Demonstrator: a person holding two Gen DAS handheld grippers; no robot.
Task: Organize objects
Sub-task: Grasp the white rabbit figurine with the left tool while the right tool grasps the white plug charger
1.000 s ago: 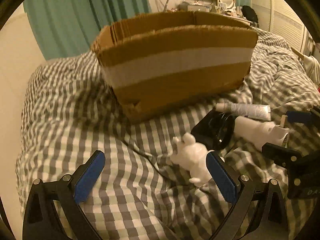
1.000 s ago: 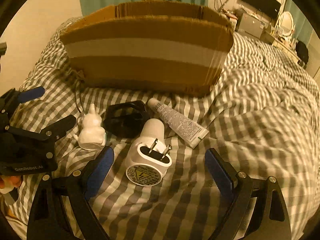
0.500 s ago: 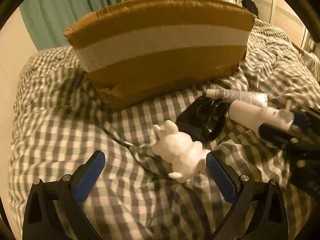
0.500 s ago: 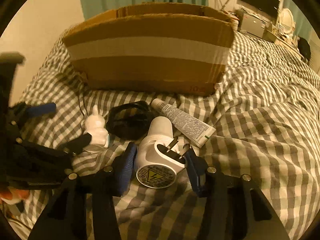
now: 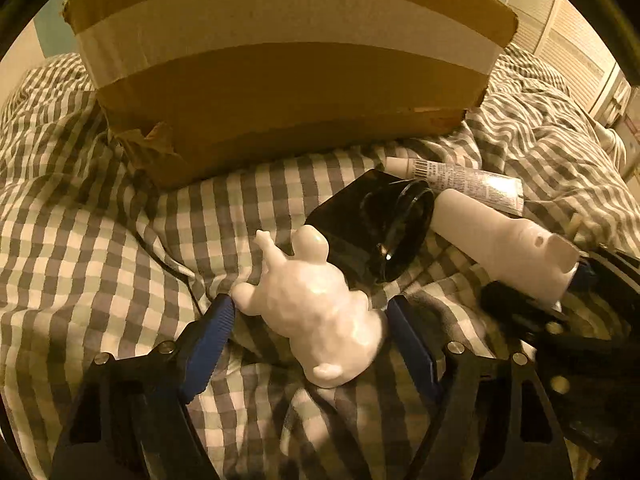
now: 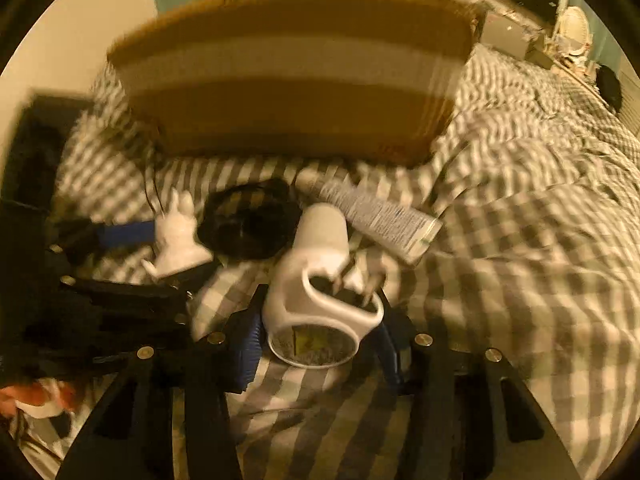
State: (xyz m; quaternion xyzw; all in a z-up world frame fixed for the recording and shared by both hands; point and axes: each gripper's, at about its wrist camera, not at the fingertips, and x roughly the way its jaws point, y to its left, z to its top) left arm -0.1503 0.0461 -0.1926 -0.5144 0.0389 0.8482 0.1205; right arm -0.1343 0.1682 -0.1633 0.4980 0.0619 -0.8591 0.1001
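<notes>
Since the earlier frames both grippers have pushed forward and narrowed. The left gripper (image 5: 310, 322) now brackets the small white glossy rabbit figurine (image 5: 310, 304), its blue pads at each flank, though I cannot tell whether they truly grip it. The right gripper (image 6: 318, 334) is clamped around the white plastic plug adapter (image 6: 320, 292). Both things lie on the grey checked quilt (image 5: 92, 240) in front of the taped brown cardboard box (image 5: 280, 64), beside a black round dish (image 5: 380, 228) and a white tube (image 5: 460, 178). The slick, rounded figurine could squirt out if squeezed off-centre.
</notes>
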